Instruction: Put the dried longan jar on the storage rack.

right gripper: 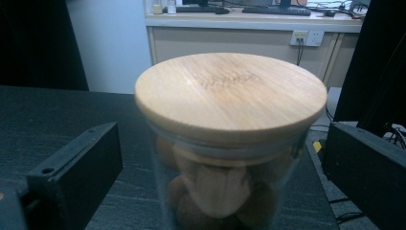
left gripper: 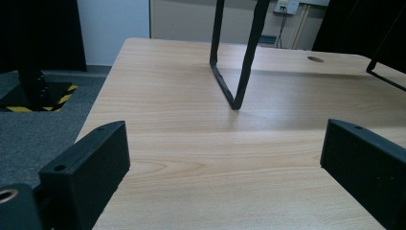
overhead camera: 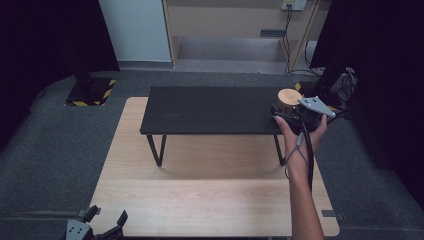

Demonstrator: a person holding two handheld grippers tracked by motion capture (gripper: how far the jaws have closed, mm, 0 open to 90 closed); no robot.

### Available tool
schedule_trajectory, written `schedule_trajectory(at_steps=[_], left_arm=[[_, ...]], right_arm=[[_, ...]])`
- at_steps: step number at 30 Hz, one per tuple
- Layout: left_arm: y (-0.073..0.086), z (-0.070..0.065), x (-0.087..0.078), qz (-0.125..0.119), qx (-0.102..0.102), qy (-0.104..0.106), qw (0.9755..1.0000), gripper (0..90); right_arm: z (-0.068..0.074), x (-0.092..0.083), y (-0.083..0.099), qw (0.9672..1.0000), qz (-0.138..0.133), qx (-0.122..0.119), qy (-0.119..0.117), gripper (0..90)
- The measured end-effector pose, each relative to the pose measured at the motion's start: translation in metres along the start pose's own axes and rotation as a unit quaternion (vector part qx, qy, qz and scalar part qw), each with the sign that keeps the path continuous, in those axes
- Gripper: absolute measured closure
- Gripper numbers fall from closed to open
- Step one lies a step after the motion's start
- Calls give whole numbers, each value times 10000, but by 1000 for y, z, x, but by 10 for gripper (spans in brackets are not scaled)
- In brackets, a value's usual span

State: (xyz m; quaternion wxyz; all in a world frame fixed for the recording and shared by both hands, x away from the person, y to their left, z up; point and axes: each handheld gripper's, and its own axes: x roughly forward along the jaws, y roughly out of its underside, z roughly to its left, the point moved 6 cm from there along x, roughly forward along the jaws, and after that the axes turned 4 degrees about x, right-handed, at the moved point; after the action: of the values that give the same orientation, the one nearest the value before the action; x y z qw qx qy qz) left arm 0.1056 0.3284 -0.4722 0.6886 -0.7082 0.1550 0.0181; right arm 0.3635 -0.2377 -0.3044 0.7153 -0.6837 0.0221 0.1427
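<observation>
A glass jar (overhead camera: 288, 98) with a round bamboo lid stands at the right end of a low black shelf (overhead camera: 210, 110). The jar (right gripper: 225, 143) holds several brown lumps behind its glass. My right gripper (overhead camera: 296, 115), held in a hand, is open, with one jaw on each side of the jar and a small gap at both sides. My left gripper (overhead camera: 102, 225) is open near the wooden table's front left corner. In the left gripper view its black fingers (left gripper: 86, 163) stand wide over bare wood with nothing between them.
The black shelf stands on thin metal legs (left gripper: 237, 72) on the light wooden table (overhead camera: 210, 200). Dark carpet surrounds the table. A stand base with yellow-black tape (overhead camera: 90, 92) sits at the back left, and cables (overhead camera: 345, 85) lie at the back right.
</observation>
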Motion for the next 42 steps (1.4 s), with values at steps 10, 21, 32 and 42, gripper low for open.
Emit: schedule_trajectory(at_steps=[10,21,32,42], left_arm=[[0,0,-1,-11,11,-2,10000,16],[0,0,-1,-24,2,-8,10000,15],[1,-1,9,74,60,57,9999,15],[-3,-7,21,85,122,115,9998,15]], right_arm=[[-2,-11,7,10000,-24,5,-74,6],[2,-37,24,9993,-194,-78,-318,7],[8,-102,96,9974,-446,-39,-557,7],[14,-153,170,9980,-564,-87,-269,7]])
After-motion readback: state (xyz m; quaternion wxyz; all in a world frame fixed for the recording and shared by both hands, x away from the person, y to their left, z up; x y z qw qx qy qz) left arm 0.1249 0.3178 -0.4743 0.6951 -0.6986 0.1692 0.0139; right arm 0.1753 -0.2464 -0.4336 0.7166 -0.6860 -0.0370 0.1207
